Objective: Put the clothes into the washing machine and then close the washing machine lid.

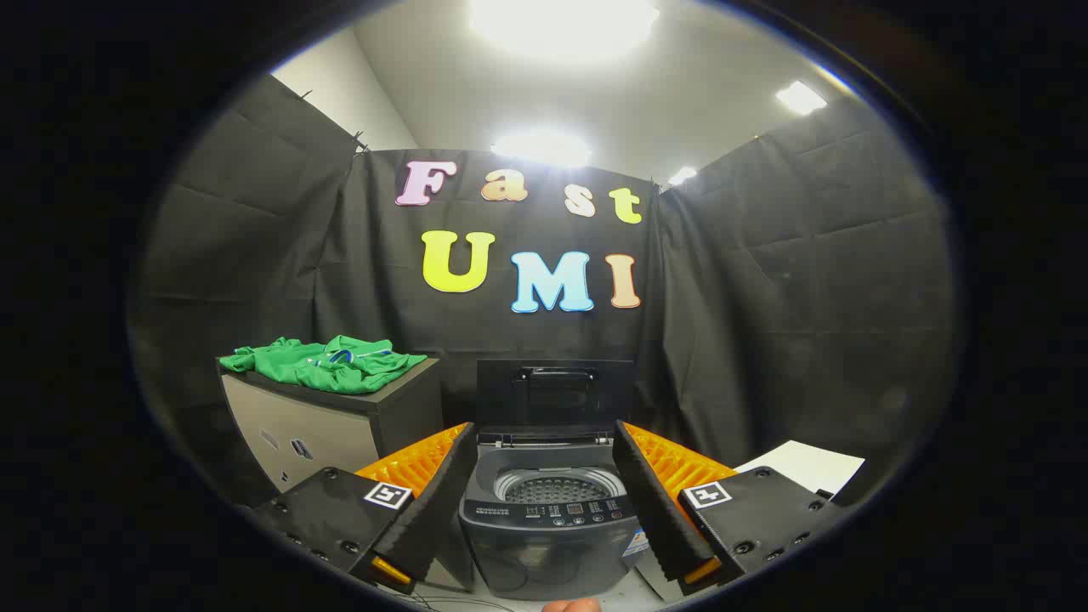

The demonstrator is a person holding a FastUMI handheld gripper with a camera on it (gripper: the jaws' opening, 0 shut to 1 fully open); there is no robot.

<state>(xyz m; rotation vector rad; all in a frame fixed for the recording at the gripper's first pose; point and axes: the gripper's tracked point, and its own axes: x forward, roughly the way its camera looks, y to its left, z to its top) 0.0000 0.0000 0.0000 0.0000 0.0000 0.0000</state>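
A small grey top-loading washing machine (548, 518) stands on the floor straight ahead, framed between my two fingers. Its lid (554, 393) is raised upright at the back, and the drum (559, 487) looks empty. A green garment (327, 364) lies crumpled on top of a low cabinet (340, 425), to the left of the machine and beyond my left finger. My gripper (544, 472) is open, wide apart, with nothing held; it sits well short of both the machine and the garment.
Black cloth walls close the booth at the back and on both sides. A white sheet (803, 466) lies on the floor to the right of the machine, beyond my right finger. A bit of a fingertip (571, 605) shows just below the machine.
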